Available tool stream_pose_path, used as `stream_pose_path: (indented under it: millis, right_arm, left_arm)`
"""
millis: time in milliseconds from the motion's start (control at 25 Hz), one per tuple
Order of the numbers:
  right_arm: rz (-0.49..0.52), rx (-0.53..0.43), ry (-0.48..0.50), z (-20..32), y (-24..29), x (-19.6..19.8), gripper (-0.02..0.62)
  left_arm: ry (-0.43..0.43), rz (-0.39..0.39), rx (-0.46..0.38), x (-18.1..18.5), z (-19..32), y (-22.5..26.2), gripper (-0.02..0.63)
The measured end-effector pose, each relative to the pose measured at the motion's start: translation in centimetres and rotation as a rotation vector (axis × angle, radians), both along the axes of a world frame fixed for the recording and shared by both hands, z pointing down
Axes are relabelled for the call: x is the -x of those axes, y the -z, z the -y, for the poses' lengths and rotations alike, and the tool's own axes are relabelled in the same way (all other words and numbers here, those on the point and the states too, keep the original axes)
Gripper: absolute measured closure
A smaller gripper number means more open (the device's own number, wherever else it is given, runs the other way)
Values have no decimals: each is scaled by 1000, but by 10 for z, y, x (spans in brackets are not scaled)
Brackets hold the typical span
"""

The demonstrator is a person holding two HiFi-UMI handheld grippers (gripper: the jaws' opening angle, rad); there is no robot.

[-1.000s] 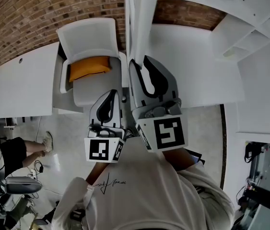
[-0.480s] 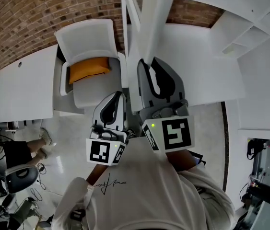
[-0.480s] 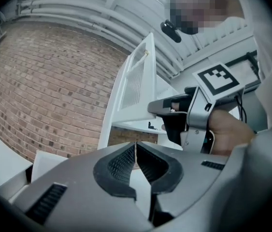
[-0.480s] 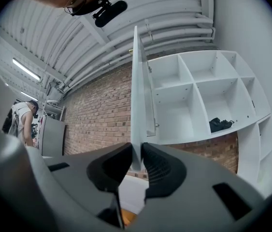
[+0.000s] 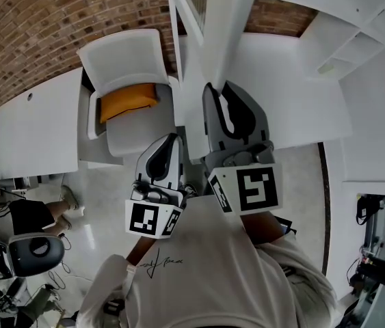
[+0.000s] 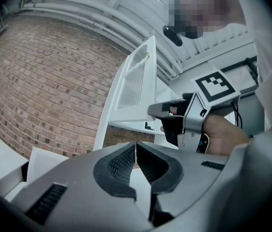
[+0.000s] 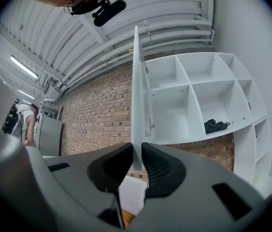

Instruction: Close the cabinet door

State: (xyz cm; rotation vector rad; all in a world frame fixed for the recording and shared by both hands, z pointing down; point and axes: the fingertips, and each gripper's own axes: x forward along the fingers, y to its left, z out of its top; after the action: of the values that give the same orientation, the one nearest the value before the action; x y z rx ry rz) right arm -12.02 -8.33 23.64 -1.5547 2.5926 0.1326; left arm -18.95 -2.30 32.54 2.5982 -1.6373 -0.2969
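The white cabinet door point(image 5: 213, 26) hangs open and shows edge-on at the top middle of the head view. My right gripper point(image 5: 221, 91) is shut on the door's lower edge. In the right gripper view the thin door point(image 7: 136, 95) runs straight up from between the right gripper's point(image 7: 136, 151) pads. My left gripper point(image 5: 172, 139) floats lower left of it, shut with nothing in it. In the left gripper view the pads of the left gripper point(image 6: 136, 149) meet, and beyond them are the slatted door point(image 6: 136, 81) and the right gripper point(image 6: 172, 114).
The open white shelf unit point(image 7: 198, 95) stands right of the door, with a black item point(image 7: 216, 125) in one compartment. A white chair with an orange cushion point(image 5: 127, 101) sits below left, beside a white desk point(image 5: 28, 128). A person point(image 5: 21, 214) is at far left.
The door's edge and my right gripper on it have shifted a little to the right. The left gripper has drifted the same way. The person at left has moved toward the frame edge.
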Motion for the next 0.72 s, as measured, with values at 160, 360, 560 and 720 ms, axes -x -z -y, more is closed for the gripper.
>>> stream_pose_path:
  millis: [160, 360, 560, 720]
  right_arm:
    - [-1, 3, -3, 1, -1, -6, 525]
    - [3, 1, 6, 2, -1, -9, 525]
    - [4, 2, 19, 1, -1, -10, 525]
    - [2, 3, 20, 1, -1, -14, 525]
  left_arm:
    - [-7, -2, 6, -6, 1, -2, 584]
    - [-9, 1, 16, -9, 4, -4, 584]
    - [-13, -1, 21, -11, 7, -4, 584]
    - [-18, -1, 24, -14, 8, -5, 584]
